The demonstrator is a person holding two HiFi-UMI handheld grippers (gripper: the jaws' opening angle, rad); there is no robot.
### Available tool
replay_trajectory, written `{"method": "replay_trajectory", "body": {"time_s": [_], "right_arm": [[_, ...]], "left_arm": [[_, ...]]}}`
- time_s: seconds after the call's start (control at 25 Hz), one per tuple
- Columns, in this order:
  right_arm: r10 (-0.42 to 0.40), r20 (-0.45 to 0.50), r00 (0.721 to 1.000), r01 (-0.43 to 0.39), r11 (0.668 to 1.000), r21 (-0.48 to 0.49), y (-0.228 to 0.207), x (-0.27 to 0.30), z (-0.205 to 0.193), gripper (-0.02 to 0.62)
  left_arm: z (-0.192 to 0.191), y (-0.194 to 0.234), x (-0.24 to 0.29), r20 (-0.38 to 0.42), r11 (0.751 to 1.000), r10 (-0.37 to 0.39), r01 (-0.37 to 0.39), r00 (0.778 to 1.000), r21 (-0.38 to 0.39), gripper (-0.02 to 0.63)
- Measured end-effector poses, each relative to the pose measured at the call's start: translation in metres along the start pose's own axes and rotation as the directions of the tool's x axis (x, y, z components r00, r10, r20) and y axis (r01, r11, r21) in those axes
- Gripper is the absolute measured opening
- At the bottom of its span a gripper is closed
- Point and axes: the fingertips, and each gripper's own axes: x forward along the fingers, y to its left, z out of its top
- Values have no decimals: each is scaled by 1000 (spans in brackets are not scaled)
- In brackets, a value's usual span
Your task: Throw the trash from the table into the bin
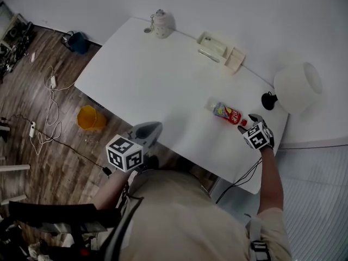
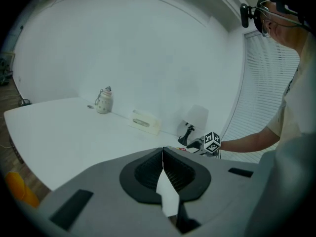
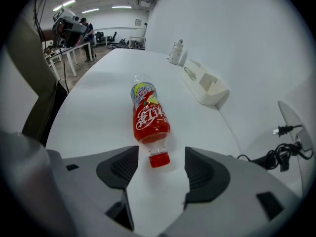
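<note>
My right gripper open around bottle cap, not touching.
Left gripper closed; white sliver at jaws, unclear what.

A plastic bottle with a red label and red cap is lying on its side near the white tabletop's right end, cap pointing to 4 o'clock. At the bottle's 9 o'clock, an orange bin is standing on the wooden floor.
</note>
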Motion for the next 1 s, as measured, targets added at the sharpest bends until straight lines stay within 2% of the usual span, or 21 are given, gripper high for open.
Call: {"method": "replay_trajectory", "body": {"time_s": [0.16,0.2,0.24,0.4,0.56,0.68,0.88,1.0], "right_arm": [[18,-19,1000,-19,999,-41,6,12,1,273],[11,-24,1000,-12,999,-50,6,14,1,251],[-2,-28,1000,1,998,-61,5,15,1,186],[-44,-33,999,41,996,-73,6,13,1,140],[-24,-14,1000,24,999,-28,17,7,7,138],[11,19,1000,-12,998,63,30,-5,18,137],[57,111,992,-77,979,190,54,-25,36,137],[62,145,987,-95,969,227,67,-36,49,137]], "left_arm": [[0,8,-11,11,999,32,-32,999,-9,12],[-1,9,-13,11,999,37,-37,999,-10,12],[-1,10,-15,11,999,41,-41,999,-11,12],[-2,11,-20,12,999,46,-45,999,-17,12],[-6,10,-25,15,999,50,-49,999,-21,12],[-5,11,-29,18,998,51,-50,999,-24,12],[-5,11,-34,27,998,56,-55,998,-35,12],[-7,13,-41,36,997,64,-63,997,-49,12]]}}
